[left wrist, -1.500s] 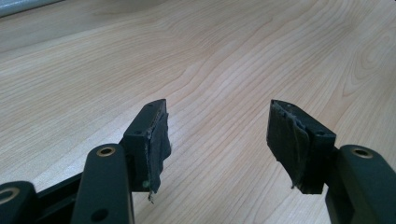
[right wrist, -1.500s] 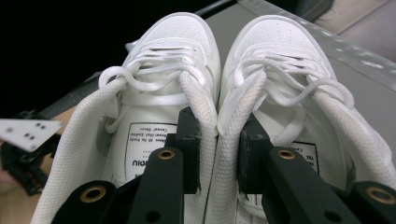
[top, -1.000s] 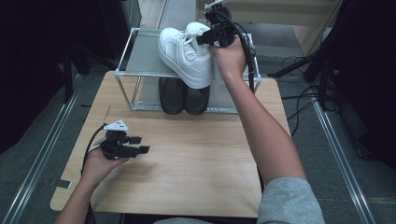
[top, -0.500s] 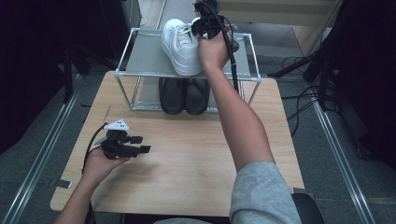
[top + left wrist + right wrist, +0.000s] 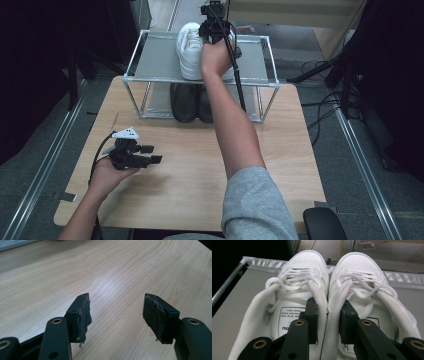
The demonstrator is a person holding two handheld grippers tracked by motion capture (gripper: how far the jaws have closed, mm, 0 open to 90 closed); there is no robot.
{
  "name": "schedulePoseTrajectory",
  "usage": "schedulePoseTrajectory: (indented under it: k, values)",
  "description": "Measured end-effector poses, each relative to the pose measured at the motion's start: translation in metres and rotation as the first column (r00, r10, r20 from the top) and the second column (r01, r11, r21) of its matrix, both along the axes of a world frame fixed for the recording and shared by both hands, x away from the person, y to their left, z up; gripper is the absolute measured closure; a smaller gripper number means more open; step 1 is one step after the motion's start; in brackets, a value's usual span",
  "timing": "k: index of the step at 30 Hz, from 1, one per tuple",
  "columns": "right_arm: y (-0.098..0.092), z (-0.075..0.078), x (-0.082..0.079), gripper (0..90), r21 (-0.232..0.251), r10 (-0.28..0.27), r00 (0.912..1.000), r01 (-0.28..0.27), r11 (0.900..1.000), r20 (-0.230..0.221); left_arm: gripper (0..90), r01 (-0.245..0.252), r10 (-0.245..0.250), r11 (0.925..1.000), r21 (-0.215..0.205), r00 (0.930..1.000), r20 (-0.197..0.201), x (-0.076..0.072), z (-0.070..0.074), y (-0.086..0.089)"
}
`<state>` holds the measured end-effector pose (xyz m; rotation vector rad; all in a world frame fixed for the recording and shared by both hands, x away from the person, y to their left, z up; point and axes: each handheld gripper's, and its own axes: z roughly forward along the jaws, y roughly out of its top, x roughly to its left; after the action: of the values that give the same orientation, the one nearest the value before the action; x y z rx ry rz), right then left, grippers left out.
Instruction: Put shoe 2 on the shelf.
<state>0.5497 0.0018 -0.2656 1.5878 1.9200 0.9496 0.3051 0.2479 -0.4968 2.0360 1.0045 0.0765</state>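
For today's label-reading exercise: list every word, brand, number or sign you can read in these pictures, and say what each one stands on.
Insole label of the left white sneaker: several lines of small black print, too blurred to read; larger letters below, half hidden by the right tongs, perhaps "nu", uncertain.
Paper on the floor behind the shoe rack: coloured print, too small to read.
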Motion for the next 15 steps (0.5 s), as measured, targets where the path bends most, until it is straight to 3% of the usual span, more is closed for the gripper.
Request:
schedulePoseTrajectory:
  k: [15]
  values:
    - [0.0096,-0.0037,-0.0056,69.7,0.002,0.0,0.9995,0.0,1.0,-0.03,39.3,0.013,-0.013,0.9999,0.01,0.9999,-0.001,0.0034,0.0006,-0.0031]
